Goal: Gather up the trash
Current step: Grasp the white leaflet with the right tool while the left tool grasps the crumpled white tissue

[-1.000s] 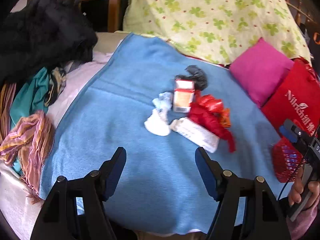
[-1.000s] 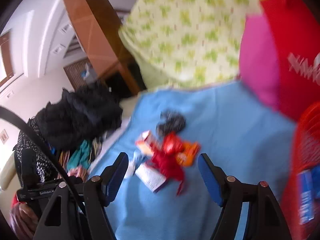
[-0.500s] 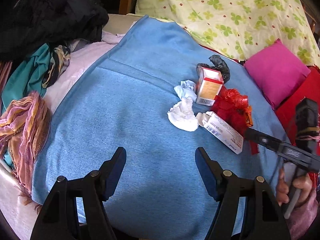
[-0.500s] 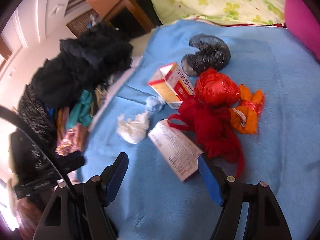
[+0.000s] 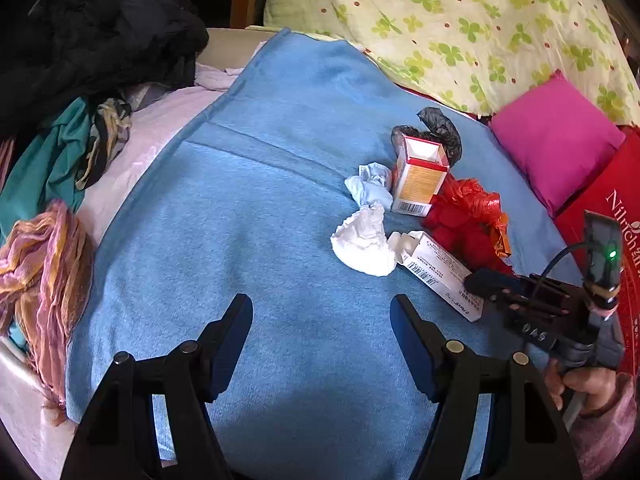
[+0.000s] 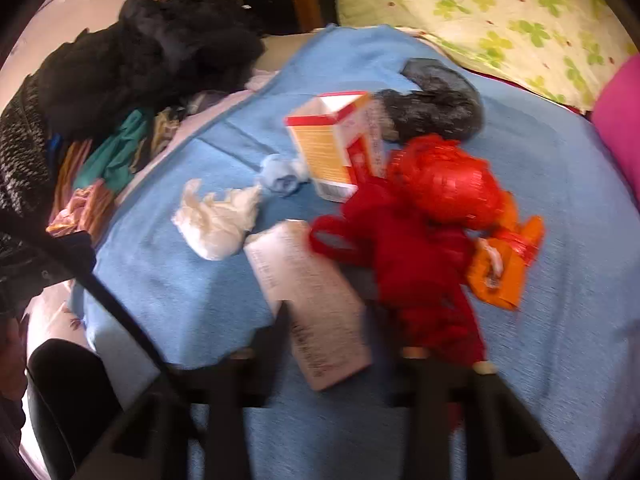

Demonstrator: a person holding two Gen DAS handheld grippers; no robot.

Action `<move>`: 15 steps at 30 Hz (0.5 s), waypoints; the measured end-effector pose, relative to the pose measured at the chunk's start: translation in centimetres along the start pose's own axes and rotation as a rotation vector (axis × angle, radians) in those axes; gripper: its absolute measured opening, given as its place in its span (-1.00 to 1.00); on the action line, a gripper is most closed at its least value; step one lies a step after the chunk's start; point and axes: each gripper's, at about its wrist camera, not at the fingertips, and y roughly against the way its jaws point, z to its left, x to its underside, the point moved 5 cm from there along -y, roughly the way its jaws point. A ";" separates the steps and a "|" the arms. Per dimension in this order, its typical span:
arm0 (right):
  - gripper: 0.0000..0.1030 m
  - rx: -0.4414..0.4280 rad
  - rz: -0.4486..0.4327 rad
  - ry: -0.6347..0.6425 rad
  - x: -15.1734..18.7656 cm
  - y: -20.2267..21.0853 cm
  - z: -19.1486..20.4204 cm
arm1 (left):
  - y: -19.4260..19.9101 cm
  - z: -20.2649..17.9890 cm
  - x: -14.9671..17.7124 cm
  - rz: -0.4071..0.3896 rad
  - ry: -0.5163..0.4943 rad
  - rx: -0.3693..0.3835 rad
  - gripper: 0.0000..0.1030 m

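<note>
From the left wrist view, the left gripper (image 5: 321, 332) hangs over bare blue blanket (image 5: 248, 216) with its jaws spread wide and nothing between them. The trash sits in a cluster further up and to the right: a crumpled white tissue (image 5: 364, 240), a pale blue wad (image 5: 370, 188) just behind it, an upright orange-and-white carton (image 5: 420, 176) with its top open, a black plastic bag (image 5: 438, 128) behind that, a red plastic bag (image 5: 466, 216), and a long white box (image 5: 440, 274) lying flat. This view alone shows the right gripper (image 5: 486, 282) from the side, its dark tip at the near end of the white box, and the hand (image 5: 580, 384) gripping its handle. A pink cushion (image 5: 554, 140) and red bag with white lettering (image 5: 608, 208) lie at the right edge.

The right wrist view is blurred. The white box (image 6: 312, 304) lies between the right gripper's (image 6: 340, 340) two fingers, which stand on either side of its near end; whether they press it I cannot tell. Only here does an orange wrapper (image 6: 504, 264) show clearly, beside the red bag (image 6: 432, 216), with the carton (image 6: 336, 144), tissue (image 6: 216, 220) and black bag (image 6: 436, 108) beyond. A heap of dark clothes (image 6: 152, 64) lies to the left.
</note>
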 end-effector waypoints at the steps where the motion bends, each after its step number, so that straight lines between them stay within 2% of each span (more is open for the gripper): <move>1: -0.64 -0.009 0.005 -0.032 0.1 0.3 -0.5 | -0.2 -0.3 -0.2 0.004 -0.003 0.001 0.39; 6: -0.61 -0.046 0.026 -0.100 0.1 0.8 -1.9 | -0.7 -1.2 -0.8 0.003 -0.006 0.012 0.39; 8: -0.60 -0.101 0.024 -0.131 -0.2 1.0 -2.0 | -0.7 -1.3 -0.7 0.004 -0.005 0.015 0.39; 9: -0.53 -0.120 0.026 -0.138 -0.4 1.0 -2.0 | -0.7 -1.2 -0.6 0.007 -0.004 0.014 0.39; 11: -0.02 -0.129 0.019 -0.139 -0.7 0.8 -2.0 | -0.8 -0.9 -0.4 0.015 0.000 0.009 0.39; 12: 0.59 -0.120 0.014 -0.136 -0.8 0.6 -1.7 | -0.8 -0.6 -0.3 0.018 0.004 0.006 0.39; 13: 0.69 -0.117 -0.005 -0.131 -1.0 0.4 -1.6 | -0.8 -0.3 -0.2 0.020 0.010 0.004 0.39; 15: 0.69 -0.141 -0.008 -0.117 -1.4 -0.1 -1.2 | -0.7 0.3 -0.1 0.020 0.019 0.000 0.39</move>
